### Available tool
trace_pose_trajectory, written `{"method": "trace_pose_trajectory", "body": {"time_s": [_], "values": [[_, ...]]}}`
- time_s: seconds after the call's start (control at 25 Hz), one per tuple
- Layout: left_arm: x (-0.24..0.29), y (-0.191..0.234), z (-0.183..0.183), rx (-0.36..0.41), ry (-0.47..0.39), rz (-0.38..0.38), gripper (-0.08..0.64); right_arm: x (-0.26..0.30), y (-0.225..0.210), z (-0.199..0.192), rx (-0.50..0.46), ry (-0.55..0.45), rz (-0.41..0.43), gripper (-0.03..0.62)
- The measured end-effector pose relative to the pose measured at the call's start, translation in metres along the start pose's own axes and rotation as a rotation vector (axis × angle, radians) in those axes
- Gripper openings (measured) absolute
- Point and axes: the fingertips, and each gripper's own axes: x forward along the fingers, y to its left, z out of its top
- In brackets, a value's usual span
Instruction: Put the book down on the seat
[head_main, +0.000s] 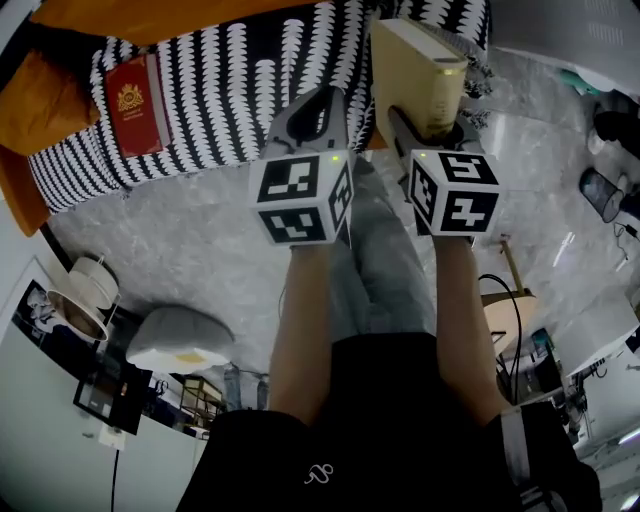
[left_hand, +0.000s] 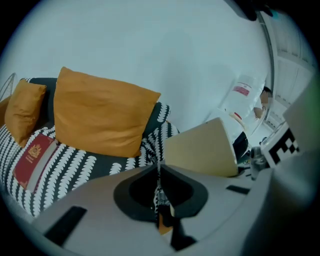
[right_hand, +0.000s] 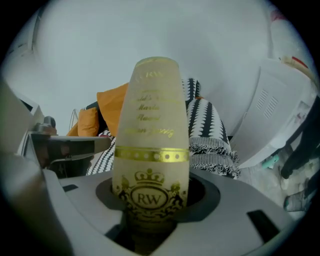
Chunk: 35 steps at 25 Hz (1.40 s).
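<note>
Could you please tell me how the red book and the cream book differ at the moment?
The red book lies flat on the patterned seat; the cream book is held off it, clamped in the right gripper. The red book's cover is dark, the cream book's pale. Both bear gold crests.

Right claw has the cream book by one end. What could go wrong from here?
The cream book stands out of the right claw, gripped only at its lower end: it may pivot or slip. It is near the seat edge; an early release might land it on the floor.
</note>
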Motion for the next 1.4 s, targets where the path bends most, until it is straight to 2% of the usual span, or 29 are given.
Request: {"method": "trace_pose_trajectory", "body": {"time_s": [0.36,0.72,0.92,1.12,1.4], "values": [[0.034,0.031,-0.055,-0.018,0.08,0.007,0.026,0.072,-0.01,-0.043,0.032,0.107,-0.018,0.23],[0.056,0.04,-0.083,-0.041,0.123,0.009,0.026,0.123,-0.031,-0.062,0.074,0.189,-0.061,0.23],[0.069,0.051,-0.092,-0.045,0.126,0.012,0.028,0.146,-0.028,-0.066,0.052,0.214,-0.08,0.23],[0.072,0.052,-0.093,-0.05,0.125,0.005,0.028,0.158,-0.029,-0.073,0.104,0.242,-0.091,0.23],[0.073,0.057,-0.095,-0.052,0.12,0.005,0.028,0.164,-0.033,-0.069,0.113,0.23,-0.114,0.232]]}}
